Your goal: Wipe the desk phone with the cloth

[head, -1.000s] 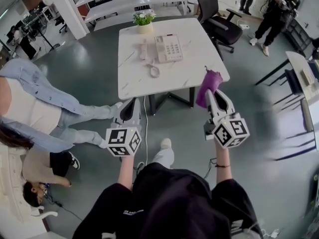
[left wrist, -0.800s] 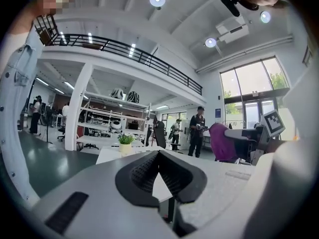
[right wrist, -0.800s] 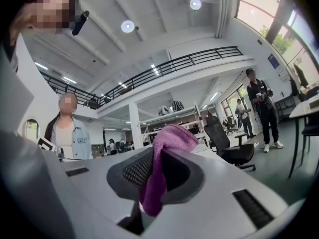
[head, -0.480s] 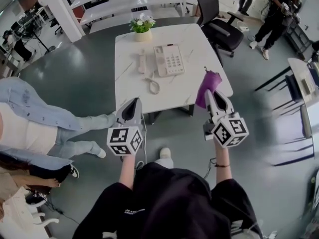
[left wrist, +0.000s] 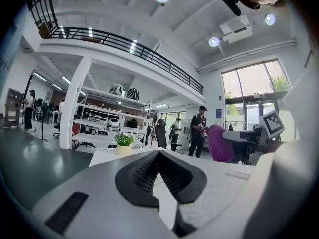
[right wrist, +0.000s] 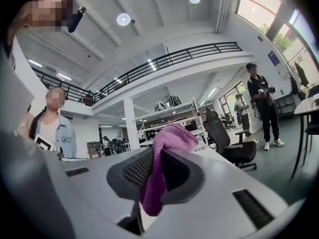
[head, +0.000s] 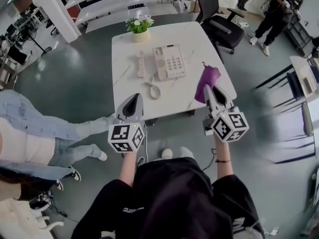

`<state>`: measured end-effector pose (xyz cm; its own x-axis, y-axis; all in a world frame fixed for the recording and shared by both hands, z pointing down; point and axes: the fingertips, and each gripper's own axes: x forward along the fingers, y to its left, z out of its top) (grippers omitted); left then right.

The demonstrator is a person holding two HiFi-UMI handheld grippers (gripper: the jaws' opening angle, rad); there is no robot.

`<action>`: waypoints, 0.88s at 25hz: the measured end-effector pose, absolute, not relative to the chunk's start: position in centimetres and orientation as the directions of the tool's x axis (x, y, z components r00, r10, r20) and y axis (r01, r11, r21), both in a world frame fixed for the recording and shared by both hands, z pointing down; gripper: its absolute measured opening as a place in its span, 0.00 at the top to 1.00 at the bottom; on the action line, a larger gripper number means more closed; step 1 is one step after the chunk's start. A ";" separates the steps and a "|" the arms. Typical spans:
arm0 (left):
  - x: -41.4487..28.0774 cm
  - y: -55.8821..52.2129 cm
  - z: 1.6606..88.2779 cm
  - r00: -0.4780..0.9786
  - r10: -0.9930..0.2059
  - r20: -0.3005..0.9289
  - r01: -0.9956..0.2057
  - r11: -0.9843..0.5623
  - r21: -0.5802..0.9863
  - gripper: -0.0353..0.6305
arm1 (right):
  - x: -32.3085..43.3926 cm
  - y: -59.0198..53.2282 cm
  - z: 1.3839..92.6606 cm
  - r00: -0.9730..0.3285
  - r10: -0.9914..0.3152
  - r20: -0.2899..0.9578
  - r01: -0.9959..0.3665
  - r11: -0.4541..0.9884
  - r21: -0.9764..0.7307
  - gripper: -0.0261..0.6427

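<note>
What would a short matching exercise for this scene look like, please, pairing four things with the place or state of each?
Things:
1. purple cloth
2. potted plant
3. handset
4. left gripper

Places or states:
A. at the far edge of the white table
B. shut, with nothing between its jaws
C. clamped in the right gripper
D. lying on the table just left of the desk phone

Pairs: 1-C, 2-A, 3-D, 4-B
</note>
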<state>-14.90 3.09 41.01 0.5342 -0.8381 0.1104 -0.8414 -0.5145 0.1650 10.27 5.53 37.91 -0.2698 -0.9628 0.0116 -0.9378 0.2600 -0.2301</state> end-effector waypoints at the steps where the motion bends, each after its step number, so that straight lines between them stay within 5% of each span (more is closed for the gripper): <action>1: -14.9 2.8 41.1 0.535 -0.837 0.114 -0.841 -0.514 0.169 0.95 | 10.3 5.2 38.0 -0.269 -0.963 0.015 -0.938 0.259 -0.230 0.91; 22: -13.2 -6.4 44.4 0.426 -0.884 0.194 -0.897 -0.385 0.217 0.95 | 11.7 -9.3 39.9 -0.392 -0.918 0.062 -0.898 0.367 -0.243 0.91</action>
